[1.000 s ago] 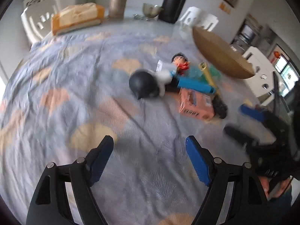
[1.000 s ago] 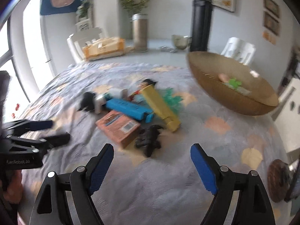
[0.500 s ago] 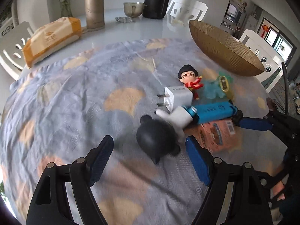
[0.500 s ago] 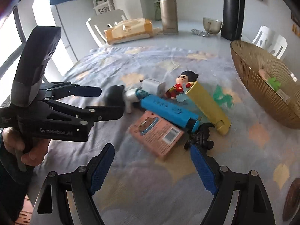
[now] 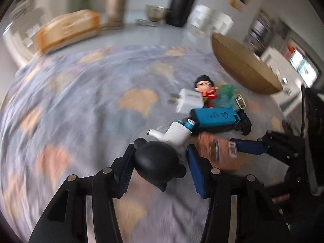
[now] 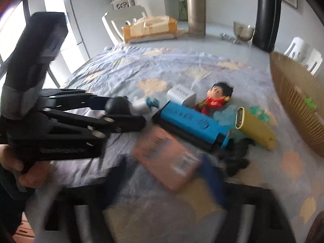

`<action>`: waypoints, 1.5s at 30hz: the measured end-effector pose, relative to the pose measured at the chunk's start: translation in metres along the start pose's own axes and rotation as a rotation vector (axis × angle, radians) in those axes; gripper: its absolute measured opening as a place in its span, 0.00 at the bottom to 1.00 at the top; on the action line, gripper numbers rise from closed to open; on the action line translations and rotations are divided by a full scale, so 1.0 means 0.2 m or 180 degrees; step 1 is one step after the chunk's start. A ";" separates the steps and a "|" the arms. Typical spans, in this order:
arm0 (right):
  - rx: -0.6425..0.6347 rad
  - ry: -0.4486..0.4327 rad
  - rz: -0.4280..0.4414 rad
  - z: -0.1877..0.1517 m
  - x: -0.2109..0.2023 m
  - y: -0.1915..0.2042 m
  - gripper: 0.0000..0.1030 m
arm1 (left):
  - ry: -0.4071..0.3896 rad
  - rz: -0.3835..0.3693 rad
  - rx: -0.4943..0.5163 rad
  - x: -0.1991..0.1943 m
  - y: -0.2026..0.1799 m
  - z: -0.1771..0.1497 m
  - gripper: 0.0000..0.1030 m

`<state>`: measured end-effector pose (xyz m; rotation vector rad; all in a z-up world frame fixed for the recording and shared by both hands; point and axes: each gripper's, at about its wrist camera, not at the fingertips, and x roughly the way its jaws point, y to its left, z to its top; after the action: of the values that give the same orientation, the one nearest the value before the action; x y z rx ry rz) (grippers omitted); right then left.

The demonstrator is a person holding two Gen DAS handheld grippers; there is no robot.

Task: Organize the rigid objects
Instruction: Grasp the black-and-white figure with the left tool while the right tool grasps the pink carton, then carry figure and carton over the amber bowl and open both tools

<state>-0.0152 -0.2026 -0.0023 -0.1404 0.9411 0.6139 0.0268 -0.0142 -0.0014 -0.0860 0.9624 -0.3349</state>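
Observation:
A pile of small objects lies on the flowered cloth. My left gripper (image 5: 159, 169) is open, its fingers on either side of a black round-eared toy (image 5: 158, 162), the left pad touching it. Beside it lie a white figure (image 5: 176, 135), a white charger (image 5: 189, 101), a blue box (image 5: 214, 116), a red-and-black doll (image 5: 205, 88) and an orange box (image 5: 217, 151). My right gripper (image 6: 162, 174) is open around the near end of the orange box (image 6: 168, 158), blurred. A yellow box (image 6: 256, 127) and a black toy (image 6: 237, 158) lie to its right.
A wide golden bowl (image 6: 293, 101) stands at the right and holds small green pieces (image 6: 309, 102). At the table's far side are a tissue pack (image 6: 149, 30), a tan flask (image 6: 196, 14), a black flask (image 6: 266, 14) and a metal cup (image 6: 242, 31).
My left gripper has moved forward onto the black toy and narrowed around it. My right gripper has moved forward and down over the orange box.

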 end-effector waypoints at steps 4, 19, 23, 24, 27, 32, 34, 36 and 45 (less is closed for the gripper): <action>0.0008 -0.0045 0.0223 -0.05 -0.05 0.06 0.44 | -0.0245 0.0210 -0.0254 -0.16 0.03 -0.18 0.47; -0.0190 0.0094 -0.0063 -0.21 -0.09 0.25 0.69 | -0.0587 0.0247 -0.0395 -0.25 0.10 -0.26 0.47; -0.0236 0.0079 -0.0158 -0.18 -0.06 0.29 0.69 | -0.0639 0.0180 -0.0502 -0.27 0.13 -0.27 0.47; -0.0268 0.0069 -0.0206 -0.19 -0.06 0.31 0.68 | -0.0636 0.0162 -0.0527 -0.27 0.14 -0.27 0.47; -0.0425 -0.0008 -0.0170 -0.21 -0.07 0.36 0.47 | -0.0615 0.0164 -0.0528 -0.26 0.14 -0.27 0.47; -0.0765 -0.0193 -0.0554 -0.27 -0.11 0.48 0.43 | -0.0630 0.0260 -0.0402 -0.26 0.10 -0.27 0.47; -0.0641 -0.0302 -0.0510 -0.27 -0.17 0.46 0.42 | -0.0652 0.0276 -0.0376 -0.27 0.10 -0.27 0.47; -0.0328 -0.0383 -0.0309 -0.27 -0.25 0.35 0.42 | -0.0658 0.0287 -0.0371 -0.28 0.09 -0.26 0.47; 0.0702 -0.1157 -0.0845 -0.13 -0.87 -0.24 0.41 | -0.0943 -0.0071 -0.0069 -0.45 -0.27 0.11 0.47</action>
<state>-0.0823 -0.3265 0.1130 0.0437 0.6179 0.2734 -0.0146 -0.0376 0.0946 -0.1617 0.6722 -0.3219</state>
